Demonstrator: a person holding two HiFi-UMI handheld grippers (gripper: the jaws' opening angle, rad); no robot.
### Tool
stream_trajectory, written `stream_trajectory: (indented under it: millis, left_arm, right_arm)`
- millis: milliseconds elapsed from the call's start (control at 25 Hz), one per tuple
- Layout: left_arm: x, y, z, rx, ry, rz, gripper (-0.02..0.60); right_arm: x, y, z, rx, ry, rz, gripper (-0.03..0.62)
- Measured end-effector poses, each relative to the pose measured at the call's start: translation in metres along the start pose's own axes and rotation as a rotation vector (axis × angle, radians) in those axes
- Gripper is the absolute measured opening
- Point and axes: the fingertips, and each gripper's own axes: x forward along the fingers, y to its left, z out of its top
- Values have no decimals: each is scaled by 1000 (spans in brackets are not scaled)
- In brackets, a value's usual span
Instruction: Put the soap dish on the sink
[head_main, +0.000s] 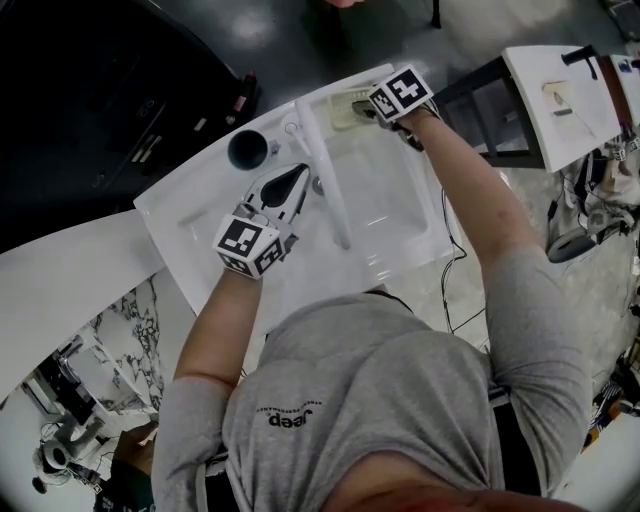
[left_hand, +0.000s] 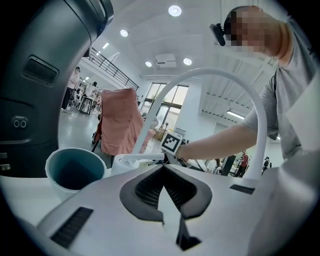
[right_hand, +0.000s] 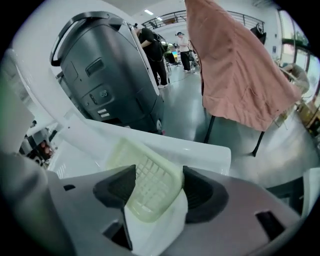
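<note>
A pale yellow-green gridded soap dish (head_main: 348, 108) (right_hand: 145, 182) lies flat on the far right corner of the white sink (head_main: 400, 250) (right_hand: 200, 150). My right gripper (head_main: 365, 108) (right_hand: 159, 170) points steeply down over it, open, with the dish between its dark pads (right_hand: 200, 192) and the sink rim under it. My left gripper (head_main: 300, 172) (left_hand: 163, 170) is shut on nothing and hovers nearly level over the sink's left part, near the white faucet (head_main: 325, 180) (left_hand: 240, 100).
A dark teal cup (head_main: 247, 149) (left_hand: 75, 170) stands on the sink's back left ledge. A big dark grey appliance (right_hand: 110, 75) (left_hand: 45, 75) looms behind the sink. A pink cloth (right_hand: 240, 75) hangs beyond it. Another white table (head_main: 570, 90) stands at the right.
</note>
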Motion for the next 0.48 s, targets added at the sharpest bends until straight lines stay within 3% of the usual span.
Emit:
stream_trajectory:
  millis: [120,280,360,480]
  left_arm:
    - [0,0,-3,-3,3,-2,14]
    - [1,-3,-5,-8,2,-10,14]
    - [0,-4,-3,-9,0,-15,14]
    - [-1,-7,-2,-8,-3,-20,14]
  right_arm:
    - [1,-2,6,-87,-13,-138,422]
    - [-3,0,8,-209,3,-252,466]
    - [-5,-1,9,-245,-6,-280,466]
    - [-5,0,9,-212,-52,-252,466]
